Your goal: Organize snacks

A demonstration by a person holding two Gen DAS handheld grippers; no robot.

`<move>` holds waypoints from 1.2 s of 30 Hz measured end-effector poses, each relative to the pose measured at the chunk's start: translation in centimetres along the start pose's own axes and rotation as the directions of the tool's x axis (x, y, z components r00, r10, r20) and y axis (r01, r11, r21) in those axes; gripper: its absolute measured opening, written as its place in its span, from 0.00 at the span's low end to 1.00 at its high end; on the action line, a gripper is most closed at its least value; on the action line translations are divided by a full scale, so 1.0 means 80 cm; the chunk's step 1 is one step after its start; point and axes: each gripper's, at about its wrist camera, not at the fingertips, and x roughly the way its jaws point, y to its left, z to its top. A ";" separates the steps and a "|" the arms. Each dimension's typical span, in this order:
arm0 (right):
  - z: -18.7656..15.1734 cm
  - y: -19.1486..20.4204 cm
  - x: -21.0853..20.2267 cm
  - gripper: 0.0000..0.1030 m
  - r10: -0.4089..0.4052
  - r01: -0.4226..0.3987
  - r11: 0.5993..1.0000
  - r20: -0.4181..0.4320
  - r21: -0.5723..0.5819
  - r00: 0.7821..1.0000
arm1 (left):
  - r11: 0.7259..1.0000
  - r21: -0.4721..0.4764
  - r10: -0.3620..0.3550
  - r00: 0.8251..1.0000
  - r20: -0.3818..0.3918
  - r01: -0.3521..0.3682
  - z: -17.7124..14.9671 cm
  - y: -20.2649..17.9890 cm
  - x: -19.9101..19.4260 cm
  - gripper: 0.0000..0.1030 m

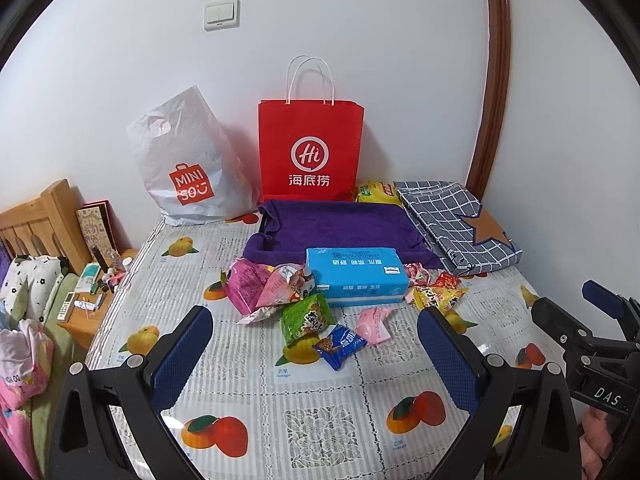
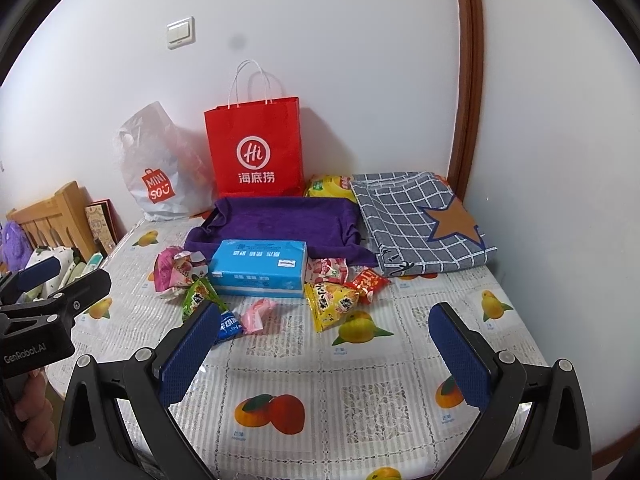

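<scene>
Several snack packets lie loose on the table around a blue tissue box (image 1: 356, 280) (image 2: 258, 267): a green packet (image 1: 306, 319) (image 2: 198, 299), a blue cookie packet (image 1: 340, 345) (image 2: 229, 326), a pale pink packet (image 1: 373, 324) (image 2: 256, 315), a yellow packet (image 1: 438, 297) (image 2: 330, 304), a red one (image 2: 368, 281) and magenta ones (image 1: 250, 285). My left gripper (image 1: 316, 364) is open and empty, just short of the cookie packet. My right gripper (image 2: 326, 354) is open and empty, in front of the yellow packet.
A red paper bag (image 1: 310, 148) (image 2: 256, 148) and a white MINISO plastic bag (image 1: 188, 164) (image 2: 160, 168) stand against the wall. A purple cloth (image 1: 340, 228), a grey checked cloth (image 2: 416, 216) and a yellow pack (image 2: 330, 186) lie behind. A bedside stand (image 1: 92, 288) is left.
</scene>
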 end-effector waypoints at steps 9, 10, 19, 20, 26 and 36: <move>0.011 0.002 0.008 0.99 0.021 -0.021 1.000 -0.005 0.016 1.000 | 1.000 -0.013 -0.007 1.000 -0.011 0.007 0.007 0.005 0.007 1.00; 0.013 0.002 0.010 0.99 0.020 -0.020 1.000 -0.007 0.015 1.000 | 1.000 -0.013 -0.006 1.000 -0.013 0.006 0.009 0.006 0.009 1.00; 0.024 0.007 0.031 0.99 0.008 -0.007 1.000 -0.023 0.007 1.000 | 1.000 -0.014 -0.022 0.999 -0.040 0.022 0.018 0.014 0.024 1.00; 0.025 0.008 0.033 0.99 0.008 -0.008 1.000 -0.020 0.004 1.000 | 1.000 -0.013 -0.019 0.999 -0.043 0.018 0.021 0.015 0.026 1.00; 0.036 0.016 0.051 0.99 0.009 -0.009 1.000 -0.021 -0.001 1.000 | 1.000 -0.023 -0.019 0.999 -0.038 0.018 0.034 0.025 0.046 1.00; 0.052 0.017 0.108 1.00 -0.007 0.006 1.000 -0.041 -0.022 0.999 | 0.996 -0.087 0.028 0.998 -0.061 -0.033 0.054 0.052 0.098 1.00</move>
